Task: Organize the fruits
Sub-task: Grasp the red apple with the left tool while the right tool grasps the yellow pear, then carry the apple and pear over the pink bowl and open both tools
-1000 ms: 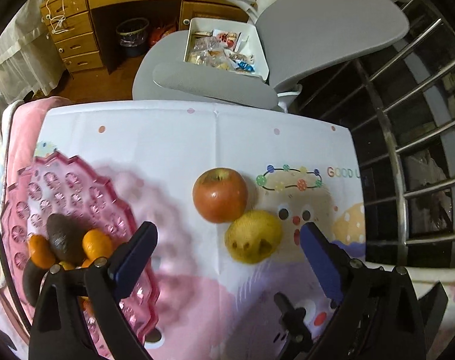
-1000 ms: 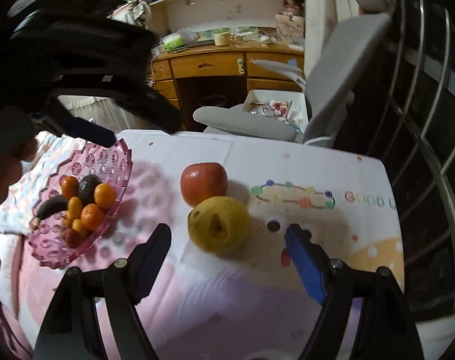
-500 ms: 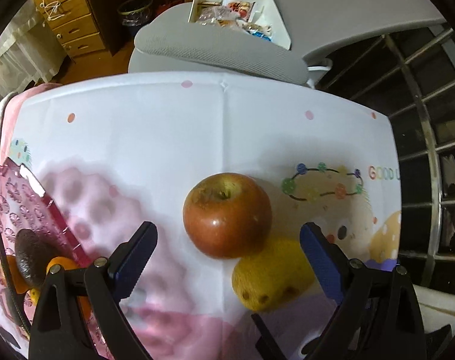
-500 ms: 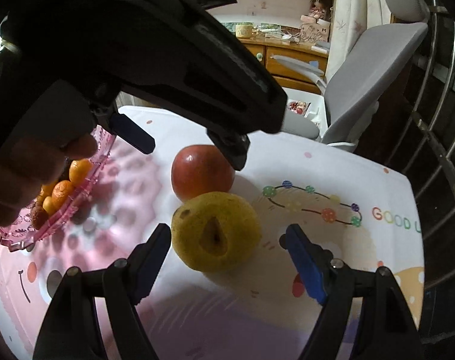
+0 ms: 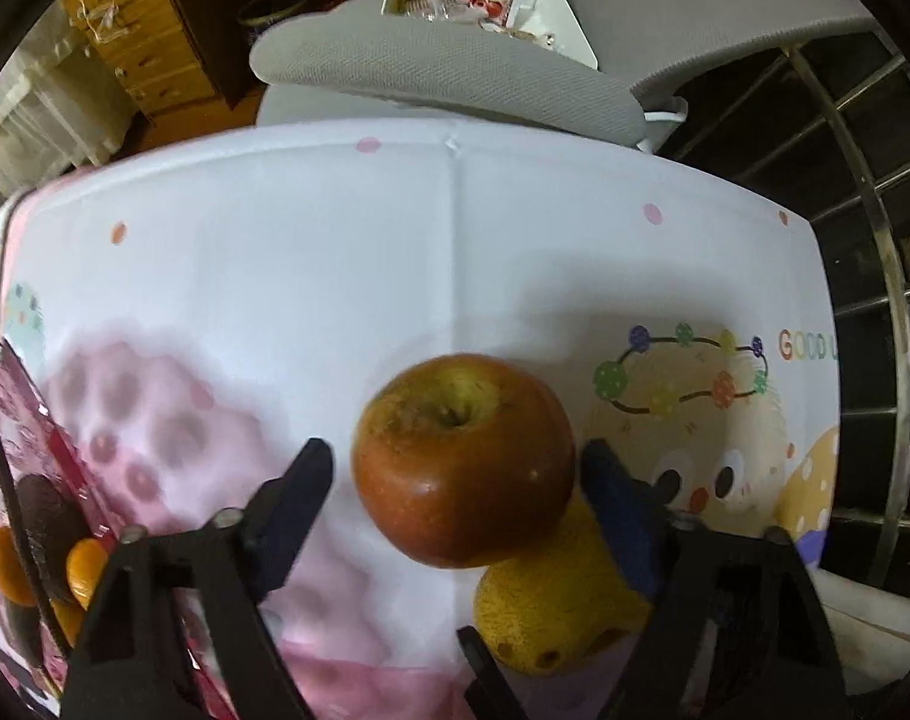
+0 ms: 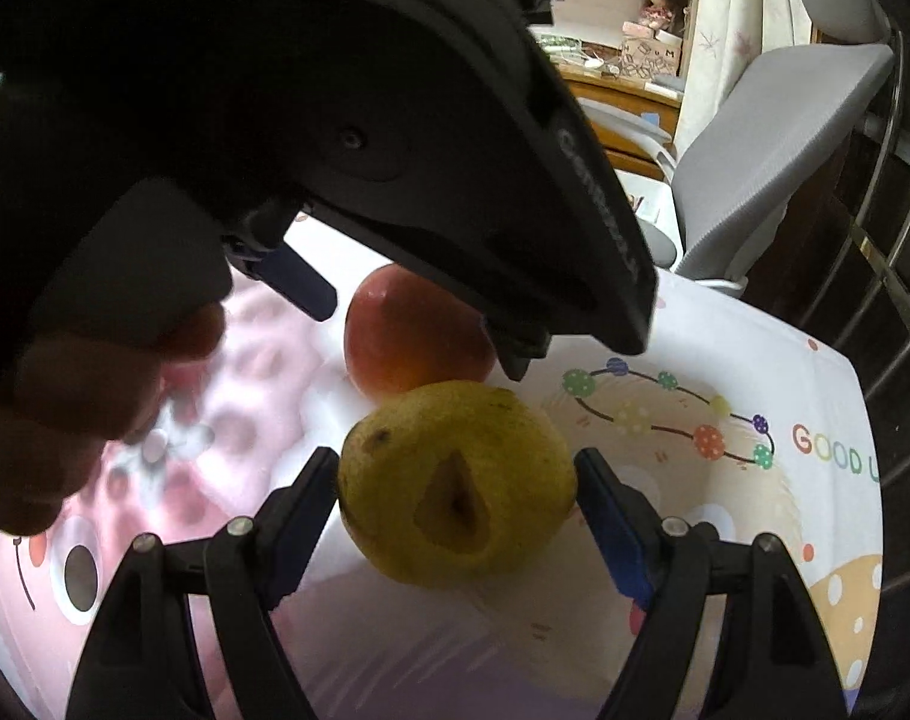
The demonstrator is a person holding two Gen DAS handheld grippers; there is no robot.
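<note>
A red apple (image 5: 462, 459) sits on the patterned tablecloth, touching a yellow pear (image 5: 551, 606) just in front of it. My left gripper (image 5: 458, 480) is open with its blue-padded fingers on either side of the apple, a small gap on each side. In the right wrist view the pear (image 6: 458, 489) lies between the open fingers of my right gripper (image 6: 457, 501), which stand close to its sides. The apple (image 6: 413, 339) shows behind it, partly covered by the left gripper's black body (image 6: 395, 138).
A pink faceted fruit plate (image 5: 11, 420) at the left edge holds small oranges (image 5: 86, 564) and a dark avocado (image 5: 50, 516). A grey office chair (image 5: 455, 66) with a white tray of snacks stands beyond the table's far edge. A metal railing (image 5: 875, 312) runs along the right.
Both grippers have moved forward and down: the left now straddles the apple, the right now straddles the pear. Both sets of fingers have narrowed. The fruits have not moved.
</note>
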